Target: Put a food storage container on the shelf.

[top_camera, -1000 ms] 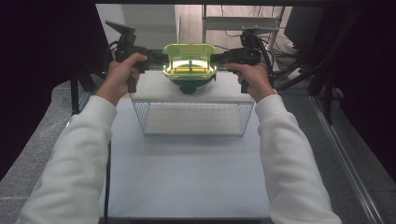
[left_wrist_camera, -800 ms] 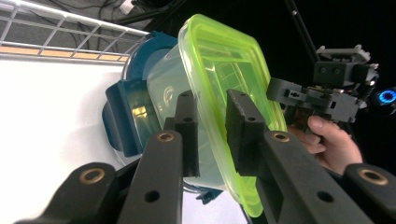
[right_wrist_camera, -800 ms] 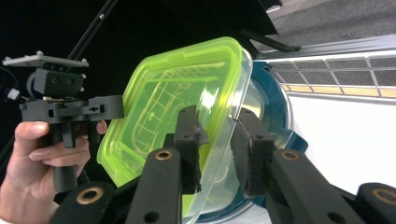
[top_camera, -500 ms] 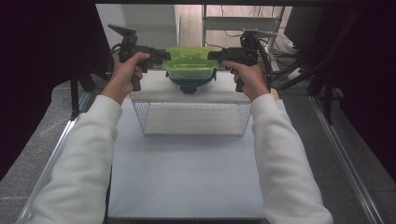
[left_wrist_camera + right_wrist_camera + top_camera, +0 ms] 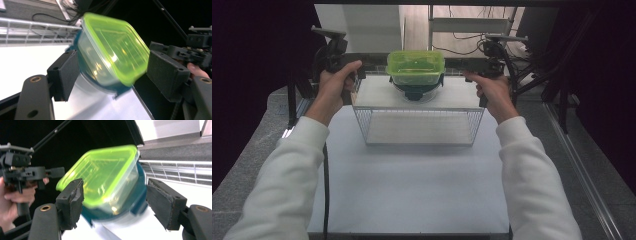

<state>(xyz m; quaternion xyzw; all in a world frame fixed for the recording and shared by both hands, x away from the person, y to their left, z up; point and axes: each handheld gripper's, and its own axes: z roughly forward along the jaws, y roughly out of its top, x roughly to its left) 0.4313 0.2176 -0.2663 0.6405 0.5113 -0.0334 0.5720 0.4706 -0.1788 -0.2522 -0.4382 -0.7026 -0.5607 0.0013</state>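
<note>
Both grippers had drawn outward from the green-lidded container (image 5: 415,67) since the earlier frames, in which they pressed on its two ends; their jaws had just been opening. We saw the left gripper (image 5: 362,75) well to the container's left and the right gripper (image 5: 464,76) well to its right, each clear of the lid. From the left gripper (image 5: 112,72) view the container (image 5: 110,60) sat ahead of the spread jaws, not pinched by either pad. The right gripper (image 5: 115,202) view showed the same: the container (image 5: 105,182) lay just ahead of its parted jaws, untouched. Both claws were therefore released and held nothing.

The container rested on a dark round base (image 5: 417,90) on the white surface beyond the wire basket (image 5: 419,125), between the two claws and level with them. We judged the placing step complete: the container stood upright and lidded on its base, unsupported by us. What remained, as far as we could judge, was to withdraw the hands; whether the basket, empty on the near side of both claws, was to receive anything we could not tell.
</note>
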